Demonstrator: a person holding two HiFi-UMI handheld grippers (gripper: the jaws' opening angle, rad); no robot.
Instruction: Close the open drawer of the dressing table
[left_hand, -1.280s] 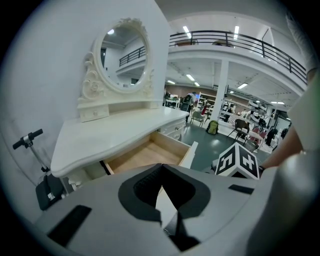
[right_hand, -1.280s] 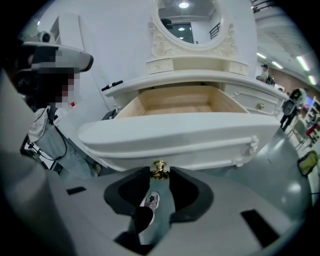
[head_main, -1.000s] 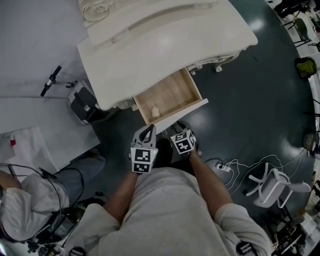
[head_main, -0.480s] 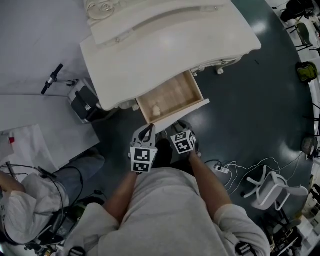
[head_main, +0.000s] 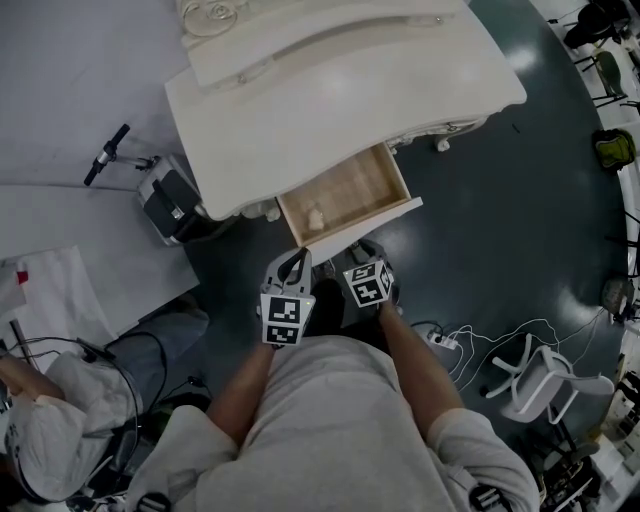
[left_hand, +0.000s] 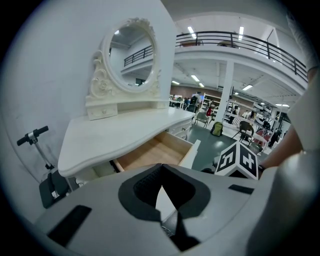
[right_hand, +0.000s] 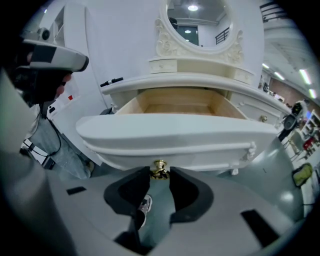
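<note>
Drawer (head_main: 345, 195) sticks far out of the front of the dressing table (head_main: 330, 90), wide open. The right gripper (right_hand: 160, 176) is just in front of the table. Its fingers are a little apart and hold nothing, and the drawer's gold knob (right_hand: 159, 169) sits right at their tips. The left gripper (left_hand: 161, 175) is near the table too, with its fingers closed together and empty.
</note>
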